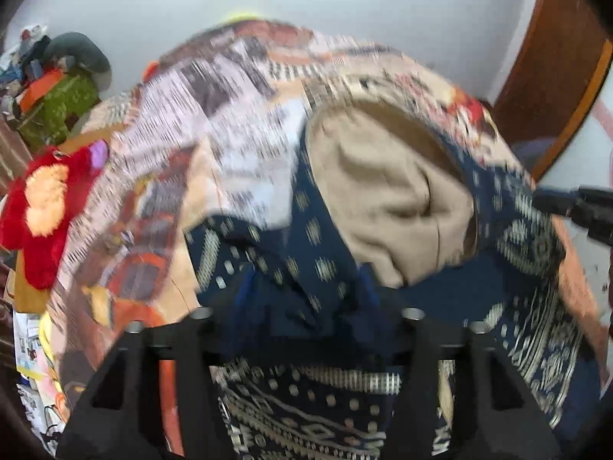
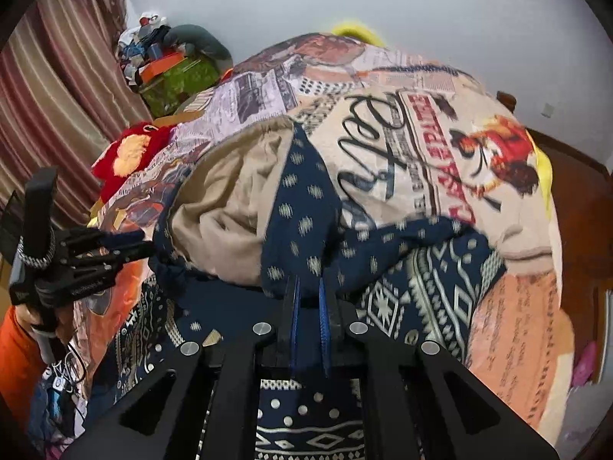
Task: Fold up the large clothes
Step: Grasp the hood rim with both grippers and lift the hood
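Garment (image 2: 306,214): navy patterned cloth, tan lining, on printed bedspread (image 2: 429,145); soft, light, floppy.
Left gripper (image 1: 306,306): jaws hidden under cloth, cannot tell.
Right gripper (image 2: 308,299): clenched on garment.
Hold: hem edges.

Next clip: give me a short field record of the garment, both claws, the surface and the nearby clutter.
garment: navy patterned cloth, tan lining showing, bunched
right claw: shut on the cloth
left claw: gripping the cloth's left edge
surface: printed bedspread
clutter: red plush, green bag beside curtain
image quality: left view motion-blurred
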